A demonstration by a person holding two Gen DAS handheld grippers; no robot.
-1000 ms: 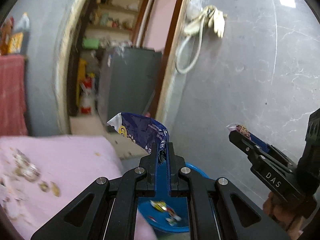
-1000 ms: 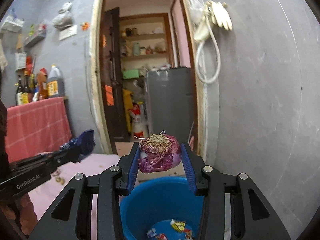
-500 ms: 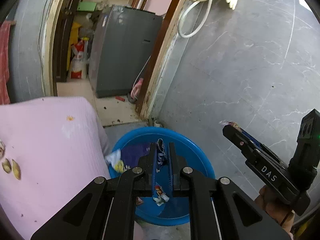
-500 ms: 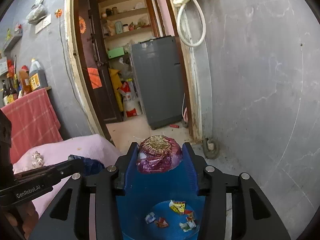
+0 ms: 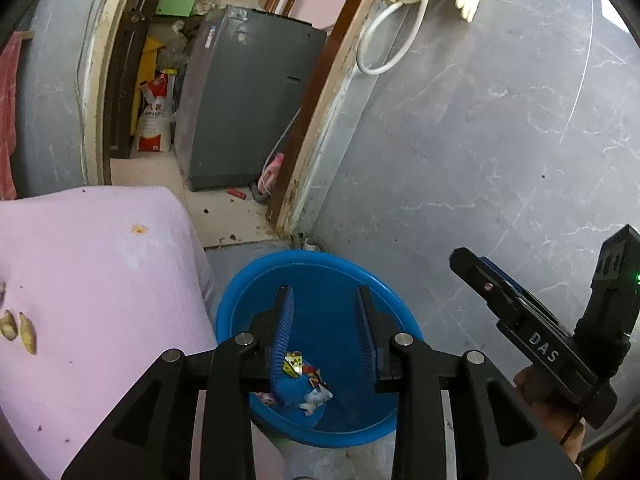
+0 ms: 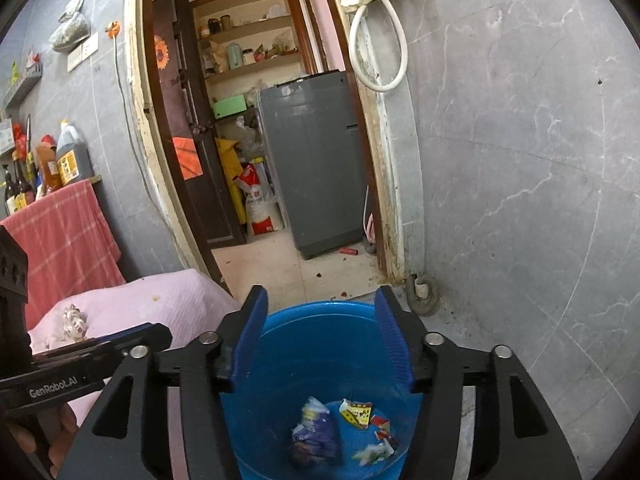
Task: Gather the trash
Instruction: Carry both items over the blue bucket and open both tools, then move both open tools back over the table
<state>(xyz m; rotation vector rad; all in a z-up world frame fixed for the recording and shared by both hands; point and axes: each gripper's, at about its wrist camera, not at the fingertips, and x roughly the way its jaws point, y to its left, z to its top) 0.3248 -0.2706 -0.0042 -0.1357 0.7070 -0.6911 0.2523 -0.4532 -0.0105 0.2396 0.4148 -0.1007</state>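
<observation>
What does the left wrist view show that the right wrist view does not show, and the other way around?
Only the left wrist view: peel scraps on the pink cloth, and the right tongs from the side. Only the right wrist view: bottles above a red checked towel, and a crumpled blue wrapper in the bucket. Both: the blue bucket with small wrappers, the grey appliance, and open, empty, still-widening tongs.

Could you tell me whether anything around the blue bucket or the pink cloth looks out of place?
Yes: scraps lie on the pink cloth, plus a crumpled wrapper farther back, not in the blue bucket. An orange stain marks the cloth. Dark crumbs and a small red item litter the doorway floor.
</observation>
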